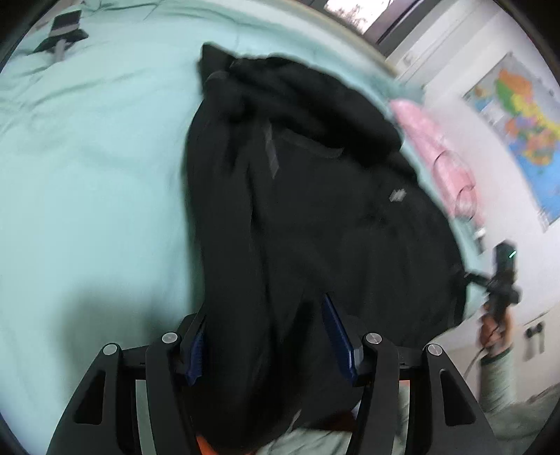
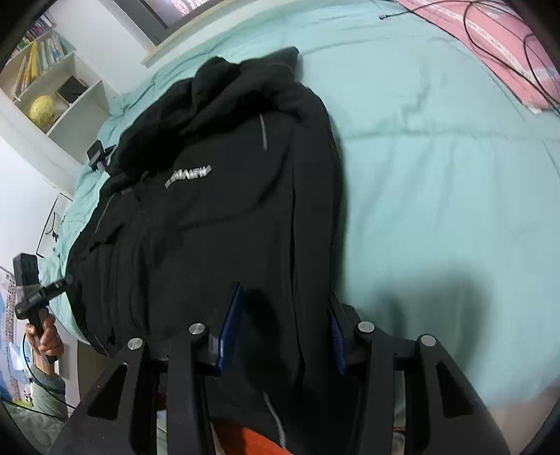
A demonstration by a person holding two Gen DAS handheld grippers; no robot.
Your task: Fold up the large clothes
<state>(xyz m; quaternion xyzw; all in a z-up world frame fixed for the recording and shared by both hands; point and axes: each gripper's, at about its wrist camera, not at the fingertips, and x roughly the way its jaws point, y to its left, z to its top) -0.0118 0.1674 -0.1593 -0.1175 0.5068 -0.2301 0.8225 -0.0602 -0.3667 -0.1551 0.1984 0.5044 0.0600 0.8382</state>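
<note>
A large black jacket (image 1: pixel 315 196) with grey reflective strips and a small grey logo lies on a mint-green bed cover (image 1: pixel 87 168). In the left wrist view my left gripper (image 1: pixel 266 336) has its blue-padded fingers (image 1: pixel 337 336) spread wide with the jacket's near edge bunched between them. In the right wrist view the same jacket (image 2: pixel 217 210) fills the middle, and my right gripper (image 2: pixel 283 329) also stands wide with jacket fabric between its fingers (image 2: pixel 232 325). The other gripper shows far right in the left view (image 1: pixel 500 280) and far left in the right view (image 2: pixel 31 290).
A pink pillow (image 1: pixel 437 154) with black cables lies at the bed's far side and shows in the right view (image 2: pixel 490 45). A small black device (image 1: pixel 63 31) sits on the bed. A wall map (image 1: pixel 518 122) and a white bookshelf (image 2: pixel 52 80) stand beyond the bed.
</note>
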